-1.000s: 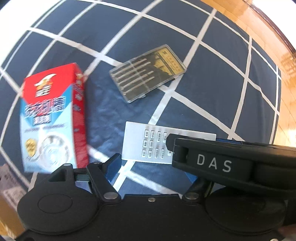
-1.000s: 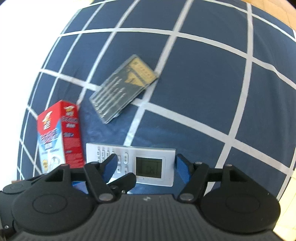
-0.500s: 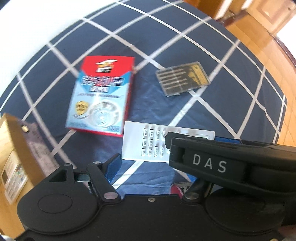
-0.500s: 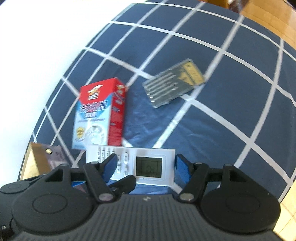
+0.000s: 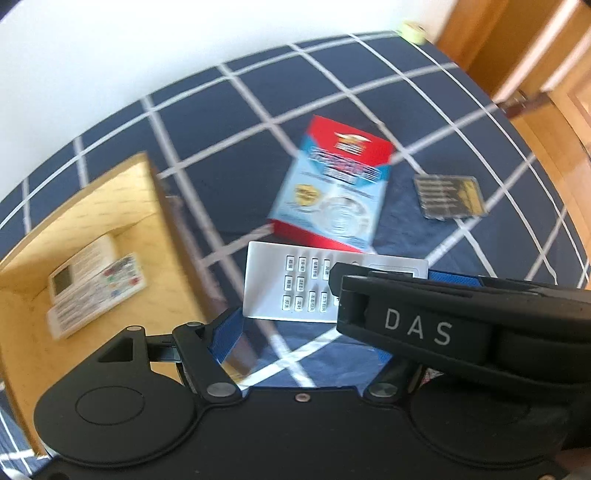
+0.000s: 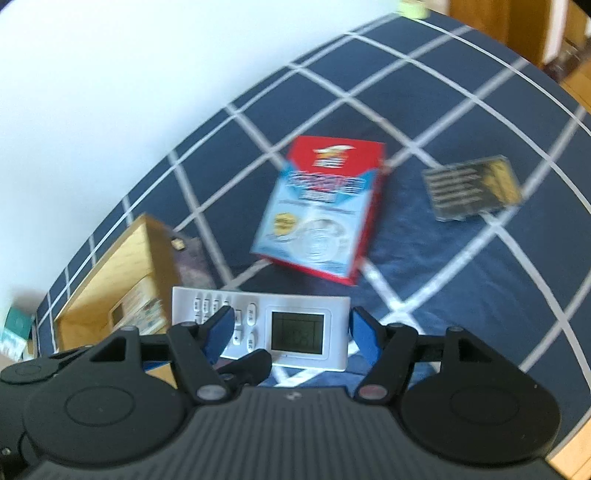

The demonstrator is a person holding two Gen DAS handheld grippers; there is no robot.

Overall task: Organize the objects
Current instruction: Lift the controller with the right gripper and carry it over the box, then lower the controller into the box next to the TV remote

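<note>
The right gripper (image 6: 290,317), matte black plastic with ribbed housing and blue rubbery fingers (image 6: 219,328), has its fingers spread wide. One finger lies in front of the button end of a flat white rectangular remote control with a small grey screen (image 6: 303,306), and the other sits just off its screen end. Seen from the left wrist, this gripper's body crosses over the remote's right half. The left gripper (image 5: 301,321) shows only one blue finger (image 5: 225,332), just beside the remote's near left corner. Its other finger is hidden, so I cannot tell whether it is spread or pinching, nor which gripper carries the remote. The remote hangs above a dark blue tablecloth with a white grid (image 5: 221,110), creased under a glossy red and pale blue cardboard carton (image 5: 332,199) that lies flat. Near the carton's right side rests a clear plastic case of slim metal bits on a yellow card (image 5: 448,197). Compared with half a second ago, an open light wooden box (image 5: 110,199) fills far more of the left. Its smooth inside now shows two pale remotes (image 5: 96,280) side by side. The carton and the case sit further right, and a yellowish tape roll (image 5: 413,29) has appeared at the far edge. The remote keeps its place between the grippers.
</note>
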